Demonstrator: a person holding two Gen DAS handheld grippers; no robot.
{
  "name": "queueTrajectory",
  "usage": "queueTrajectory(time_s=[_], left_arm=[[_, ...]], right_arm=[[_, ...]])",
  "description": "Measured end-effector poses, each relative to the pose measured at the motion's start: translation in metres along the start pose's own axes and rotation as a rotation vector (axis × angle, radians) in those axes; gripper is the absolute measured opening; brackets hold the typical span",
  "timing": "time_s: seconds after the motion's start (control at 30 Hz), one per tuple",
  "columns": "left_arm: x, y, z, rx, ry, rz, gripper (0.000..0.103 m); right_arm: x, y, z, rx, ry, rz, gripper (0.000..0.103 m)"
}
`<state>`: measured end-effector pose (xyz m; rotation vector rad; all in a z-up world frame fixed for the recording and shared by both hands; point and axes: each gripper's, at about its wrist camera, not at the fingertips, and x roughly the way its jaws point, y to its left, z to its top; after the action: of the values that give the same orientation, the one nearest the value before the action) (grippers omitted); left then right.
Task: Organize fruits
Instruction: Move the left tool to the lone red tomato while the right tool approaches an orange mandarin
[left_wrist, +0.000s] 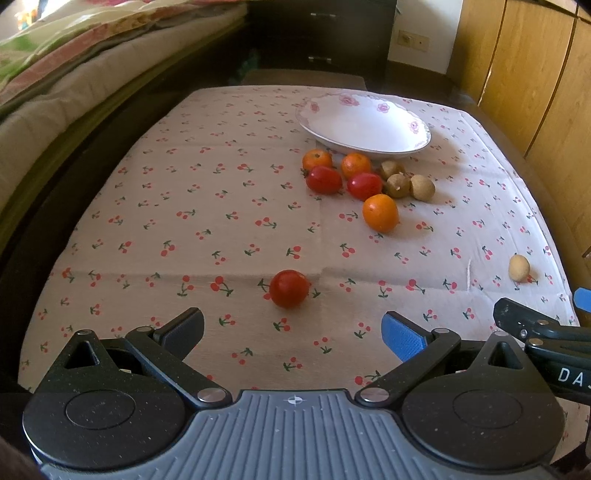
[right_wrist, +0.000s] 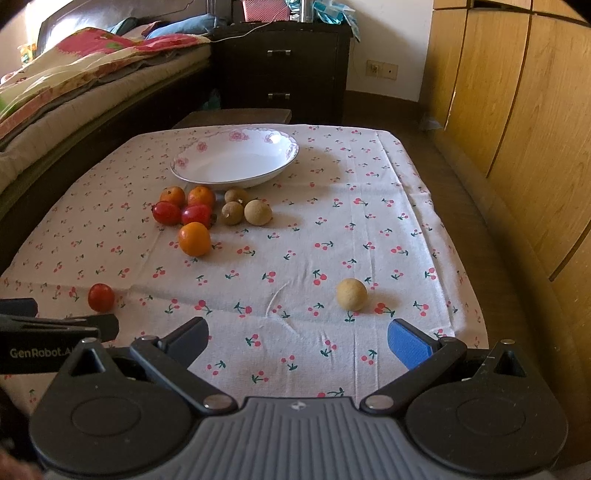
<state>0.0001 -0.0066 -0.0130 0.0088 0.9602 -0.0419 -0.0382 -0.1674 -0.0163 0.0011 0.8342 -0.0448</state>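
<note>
The fruits are seen spread over the cloth, most of them bunched just in front of the plate, which lies empty at the far side. In that bunch, two oranges are lined up nearest the plate, two tomatoes are tucked against them, and a third orange is set a little nearer the cameras. Just to the right, three brown longans are huddled together, touching. Two strays are found well apart from the group: a lone tomato is parked just ahead of the left gripper, and a pale longan is lying near the right gripper, slightly right of its centre line. Both grippers are held low over the near edge of the cloth, fingers spread wide, nothing caught between them. A blue pad is shown on the left gripper's right finger, and the same on the right gripper. Each gripper is glimpsed at the edge of the other's view. Beyond the table, a bed is seen at left, a dark drawer unit behind, and a wooden wardrobe at right.
</note>
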Motion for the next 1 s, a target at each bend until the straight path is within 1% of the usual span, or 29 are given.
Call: queueTrajectory(time_s=[1.0], left_arm=[[0.0028,-0.0042,-0.0017,0.013,0.007,-0.009,0.103]], right_arm=[[0.0032,0.0019,-0.0008,-0.001,0.010,0.004,0.103]])
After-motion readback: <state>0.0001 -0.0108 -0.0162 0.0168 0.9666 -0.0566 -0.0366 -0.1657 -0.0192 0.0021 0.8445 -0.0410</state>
